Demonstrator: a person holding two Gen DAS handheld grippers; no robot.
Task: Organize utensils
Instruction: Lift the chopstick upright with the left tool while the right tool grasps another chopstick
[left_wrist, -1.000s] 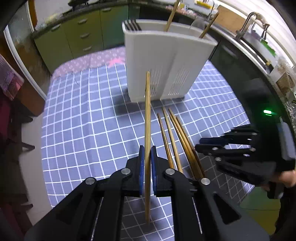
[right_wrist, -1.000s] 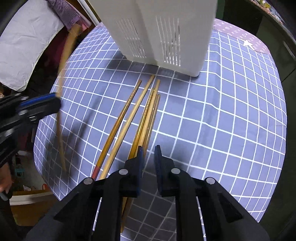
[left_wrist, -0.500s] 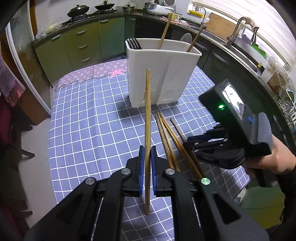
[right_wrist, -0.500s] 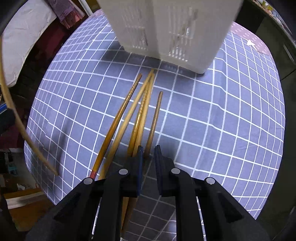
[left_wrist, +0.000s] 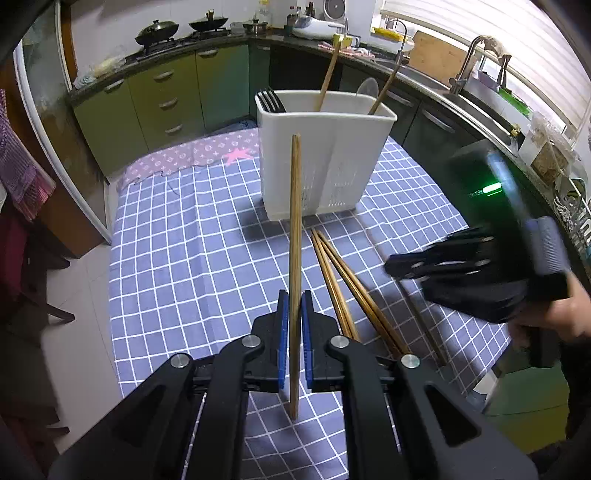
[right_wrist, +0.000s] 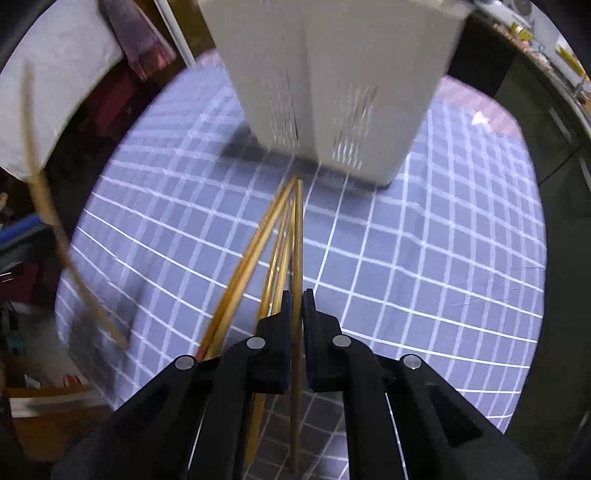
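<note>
My left gripper (left_wrist: 294, 299) is shut on one wooden chopstick (left_wrist: 295, 221), held upright in front of the white utensil caddy (left_wrist: 325, 162). Several more chopsticks (left_wrist: 343, 288) lie fanned on the checked cloth below the caddy. In the left wrist view my right gripper (left_wrist: 393, 266) hovers over them at the right, held by a hand (left_wrist: 554, 317). In the blurred right wrist view the right gripper (right_wrist: 297, 300) has its jaws closing, pads pressed on a single chopstick (right_wrist: 297, 240) that points at the caddy (right_wrist: 332, 92). The loose chopsticks (right_wrist: 255, 254) lie just left of it.
The caddy holds black forks (left_wrist: 271, 101), two wooden handles and a spoon. The blue checked tablecloth (left_wrist: 192, 258) ends at the table's edges left and right. Green cabinets (left_wrist: 162, 99) and a sink counter (left_wrist: 476, 107) ring the table.
The right gripper's jaws have closed on one chopstick from the pile and lifted it a little. The left gripper has risen slightly with its chopstick still held.
</note>
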